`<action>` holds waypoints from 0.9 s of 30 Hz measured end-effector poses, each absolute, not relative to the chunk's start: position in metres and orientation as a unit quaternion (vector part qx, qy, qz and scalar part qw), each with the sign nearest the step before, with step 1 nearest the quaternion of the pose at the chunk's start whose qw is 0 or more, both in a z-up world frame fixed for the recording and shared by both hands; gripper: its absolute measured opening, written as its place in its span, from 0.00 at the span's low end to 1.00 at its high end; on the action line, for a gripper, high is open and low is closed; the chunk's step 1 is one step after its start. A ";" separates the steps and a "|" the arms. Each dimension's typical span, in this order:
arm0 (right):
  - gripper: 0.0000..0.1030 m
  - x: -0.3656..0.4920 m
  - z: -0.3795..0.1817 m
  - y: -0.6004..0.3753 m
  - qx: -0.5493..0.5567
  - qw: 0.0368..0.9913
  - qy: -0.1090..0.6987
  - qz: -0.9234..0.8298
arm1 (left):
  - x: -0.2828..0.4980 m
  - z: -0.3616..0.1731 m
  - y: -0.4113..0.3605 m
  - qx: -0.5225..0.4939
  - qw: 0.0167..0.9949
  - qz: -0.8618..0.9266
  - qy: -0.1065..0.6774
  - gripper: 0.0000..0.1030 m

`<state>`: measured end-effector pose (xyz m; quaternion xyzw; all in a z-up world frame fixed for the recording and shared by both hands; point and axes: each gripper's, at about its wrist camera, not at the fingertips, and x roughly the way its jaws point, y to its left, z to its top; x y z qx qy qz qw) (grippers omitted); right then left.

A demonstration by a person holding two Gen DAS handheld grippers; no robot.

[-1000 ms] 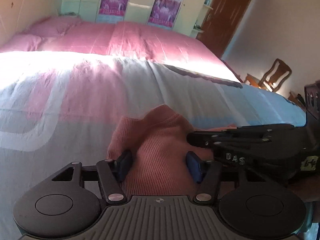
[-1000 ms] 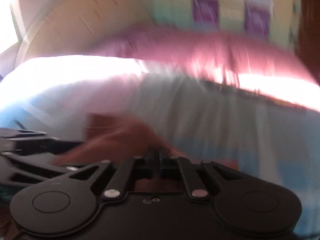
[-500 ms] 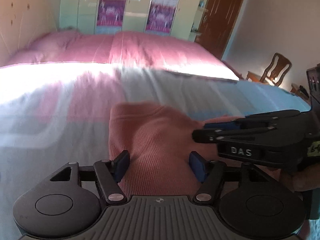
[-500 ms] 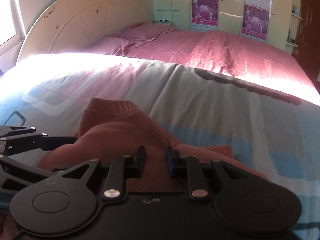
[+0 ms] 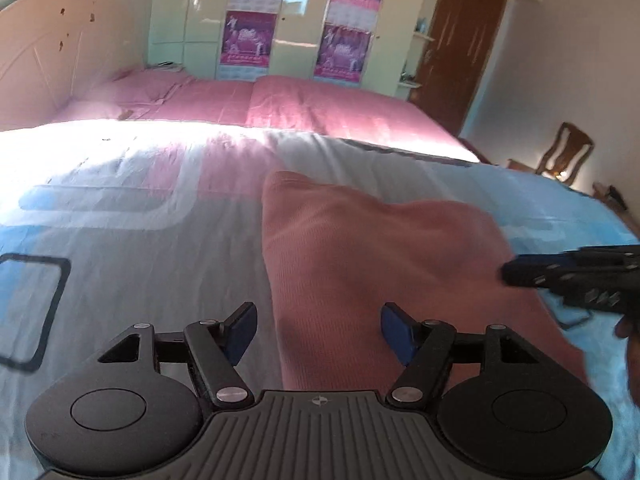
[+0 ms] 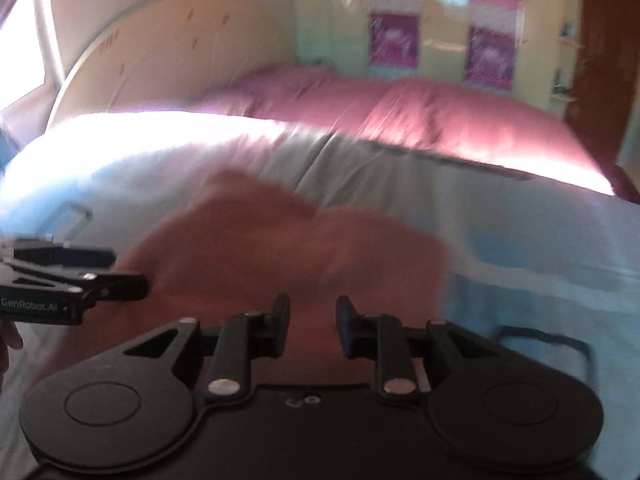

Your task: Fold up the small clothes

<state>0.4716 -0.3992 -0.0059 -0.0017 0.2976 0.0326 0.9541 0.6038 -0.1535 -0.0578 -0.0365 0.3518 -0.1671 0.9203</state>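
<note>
Bed: large bed under a pale grey-and-blue patterned cotton cover (image 5: 132, 264), with a pink quilted spread (image 5: 320, 108) over its far half.
Headboard: cream arched wooden headboard (image 6: 168, 52) at the bed's left end.
Garment: salmon-pink ribbed knit garment (image 5: 360, 264), folded, lying flat on the patterned cover ahead of both claws; nothing grips it.
Left gripper: black two-finger left gripper (image 5: 318, 330) with blue pads, jaws well apart and lately widening; the garment's left edge shows between the fingers, and neither pad presses on it.
Right gripper: black two-finger right gripper (image 6: 312, 330), jaws parted by a narrow gap and lately opening; only the garment's surface shows through the gap, not clamped.
Left view only: brown wooden door (image 5: 460, 48), wooden chair (image 5: 564, 156) at far right, and sharp knit ribbing; the right gripper enters from the right edge, beside the garment's right side.
Right view only: bright window (image 6: 24, 40) at far left; heavily blurred; the left gripper is seen at the left edge, by the garment's left side.
Change: the garment was bunched high between the left pads a second ago and now lies flatter and farther ahead; the right jaws were together then.
</note>
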 end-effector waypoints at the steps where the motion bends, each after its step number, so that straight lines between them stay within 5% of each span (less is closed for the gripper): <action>1: 0.32 0.456 -0.003 -0.409 0.012 0.955 0.294 0.024 | 0.597 -0.059 -0.152 -0.034 0.919 -0.168 0.354 0.66; 2: 0.38 0.443 -0.004 -0.417 0.025 0.955 0.294 0.015 | 0.590 -0.062 -0.151 -0.031 0.917 -0.168 0.359 0.66; 13: 0.38 0.369 -0.045 -0.413 0.121 0.928 0.353 0.006 | 0.556 -0.072 -0.146 -0.033 0.910 -0.169 0.377 0.66; 14: 0.34 0.379 -0.052 -0.410 0.131 0.924 0.359 0.003 | 0.555 -0.072 -0.146 -0.028 0.909 -0.168 0.381 0.66; 15: 0.12 0.382 -0.056 -0.409 0.138 0.924 0.357 0.005 | 0.556 -0.074 -0.148 -0.018 0.907 -0.169 0.386 0.66; 17: 0.06 0.382 -0.055 -0.407 0.123 0.929 0.349 0.000 | 0.556 -0.071 -0.148 -0.019 0.903 -0.174 0.392 0.66; 26: 0.10 0.373 -0.061 -0.420 0.095 0.929 0.354 -0.060 | 0.541 -0.079 -0.165 0.059 0.887 -0.191 0.415 0.66; 27: 0.21 0.372 -0.056 -0.417 0.084 0.929 0.355 -0.063 | 0.535 -0.069 -0.161 0.056 0.897 -0.189 0.396 0.66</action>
